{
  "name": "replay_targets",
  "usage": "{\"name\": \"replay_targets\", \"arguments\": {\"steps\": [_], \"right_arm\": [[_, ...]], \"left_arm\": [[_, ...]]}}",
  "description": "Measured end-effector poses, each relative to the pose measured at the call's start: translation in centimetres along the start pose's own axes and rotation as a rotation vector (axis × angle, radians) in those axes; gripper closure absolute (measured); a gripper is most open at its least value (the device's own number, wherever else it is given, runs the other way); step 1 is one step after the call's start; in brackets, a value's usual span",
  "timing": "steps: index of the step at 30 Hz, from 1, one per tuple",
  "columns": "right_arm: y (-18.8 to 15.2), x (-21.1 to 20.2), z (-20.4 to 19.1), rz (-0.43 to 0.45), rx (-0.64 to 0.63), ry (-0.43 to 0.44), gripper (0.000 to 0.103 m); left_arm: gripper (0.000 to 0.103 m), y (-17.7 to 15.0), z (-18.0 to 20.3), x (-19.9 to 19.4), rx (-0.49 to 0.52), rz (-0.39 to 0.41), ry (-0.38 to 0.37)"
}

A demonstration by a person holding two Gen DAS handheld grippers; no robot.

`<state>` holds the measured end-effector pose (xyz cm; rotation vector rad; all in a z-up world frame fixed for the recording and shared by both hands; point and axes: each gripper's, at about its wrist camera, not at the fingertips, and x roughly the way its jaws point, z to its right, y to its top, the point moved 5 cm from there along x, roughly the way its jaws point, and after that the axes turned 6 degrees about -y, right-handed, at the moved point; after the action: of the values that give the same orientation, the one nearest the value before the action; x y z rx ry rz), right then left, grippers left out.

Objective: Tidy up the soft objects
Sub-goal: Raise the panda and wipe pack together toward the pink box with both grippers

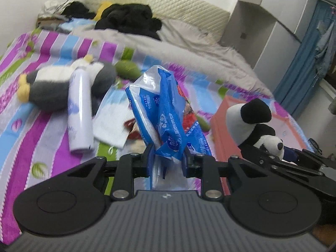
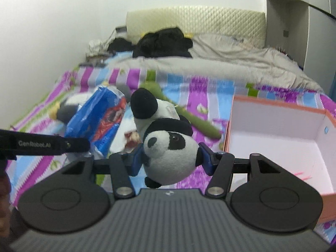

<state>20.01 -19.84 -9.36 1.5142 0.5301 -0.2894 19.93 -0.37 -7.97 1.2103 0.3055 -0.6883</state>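
My left gripper (image 1: 169,157) is shut on a blue and clear plastic tissue pack (image 1: 161,109), lifted above the striped bed; the same tissue pack (image 2: 94,121) shows at the left of the right wrist view. My right gripper (image 2: 170,157) is shut on the head of a black and white panda plush (image 2: 166,147), held upside down over the bed; the panda plush (image 1: 252,124) also appears at the right of the left wrist view. A grey penguin plush (image 1: 52,88) lies on the bed at the left. A green plush (image 2: 189,119) lies behind the panda.
An open pink box (image 2: 279,130) with a white inside stands on the bed at the right. A white spray can (image 1: 80,113) lies by the penguin, next to a white packet (image 1: 113,124). Black clothes (image 1: 130,19) and a grey blanket (image 1: 199,48) lie near the headboard.
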Motion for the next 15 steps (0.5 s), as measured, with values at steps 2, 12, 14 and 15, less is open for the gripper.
{"name": "replay_targets", "arguments": {"steps": [2, 12, 14, 15], "right_arm": [[0.8, -0.6, 0.3, 0.023, 0.006, -0.001, 0.045], [3.6, -2.7, 2.8, 0.104, 0.028, -0.036, 0.045], [4.0, -3.1, 3.5, 0.115, 0.031, -0.05, 0.045], [4.1, -3.4, 3.8, 0.121, 0.031, -0.057, 0.045]], "left_arm": [[0.073, 0.8, 0.8, -0.4, 0.009, 0.012, -0.012], [0.073, 3.4, 5.6, -0.8, 0.039, 0.049, -0.08], [0.073, 3.8, 6.8, -0.8, 0.05, 0.056, -0.096], [0.073, 4.0, 7.4, -0.7, 0.056, 0.059, -0.104]]}}
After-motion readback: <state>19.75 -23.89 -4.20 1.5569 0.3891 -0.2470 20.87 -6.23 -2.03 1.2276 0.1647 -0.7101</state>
